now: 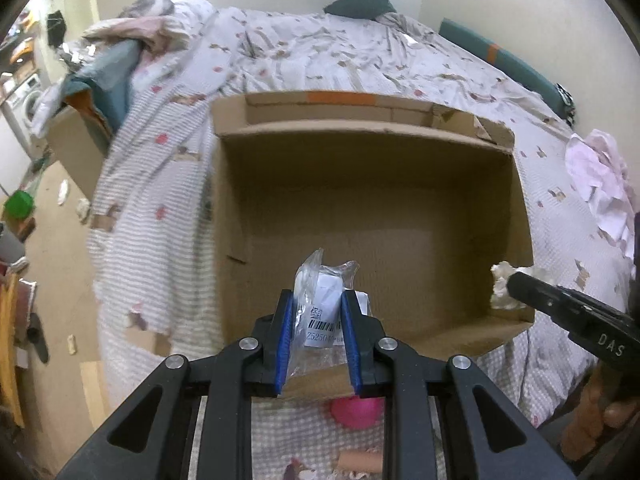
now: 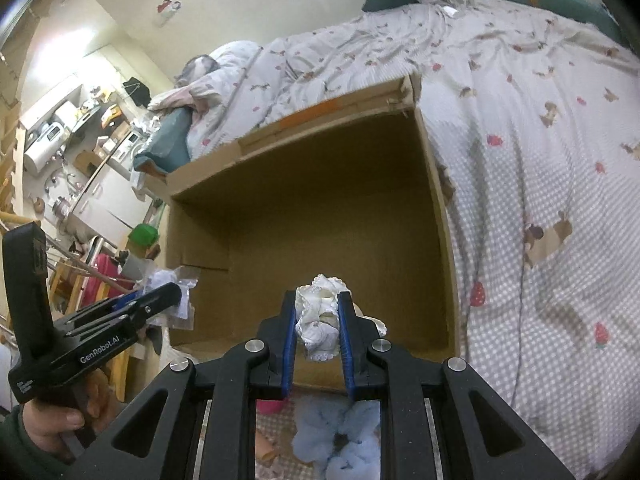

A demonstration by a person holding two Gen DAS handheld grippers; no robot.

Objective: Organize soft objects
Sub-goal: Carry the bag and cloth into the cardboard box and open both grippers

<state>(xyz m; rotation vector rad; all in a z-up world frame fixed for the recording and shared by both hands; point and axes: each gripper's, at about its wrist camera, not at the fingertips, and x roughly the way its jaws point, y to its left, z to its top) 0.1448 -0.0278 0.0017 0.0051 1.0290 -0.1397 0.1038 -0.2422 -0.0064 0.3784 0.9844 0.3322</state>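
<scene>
An open, empty cardboard box (image 1: 372, 184) lies on the bed; it also fills the middle of the right wrist view (image 2: 320, 208). My left gripper (image 1: 316, 304) is shut on a clear plastic packet with a barcode label (image 1: 324, 300), held over the box's near edge. My right gripper (image 2: 318, 304) is shut on a bunched white lace cloth (image 2: 320, 316), also over the near edge. The right gripper shows in the left wrist view (image 1: 516, 286) at the box's right corner, with the white cloth (image 1: 500, 280). The left gripper shows in the right wrist view (image 2: 160, 296) at the box's left side.
A patterned duvet (image 1: 360, 52) covers the bed. A pink ball (image 1: 356, 412) and a cardboard tube (image 1: 360, 462) lie below the left gripper. A pale blue fluffy item (image 2: 340, 436) lies below the right gripper. Pink-white cloth (image 1: 600, 176) lies at right. Cluttered floor and shelves (image 2: 80, 140) are at left.
</scene>
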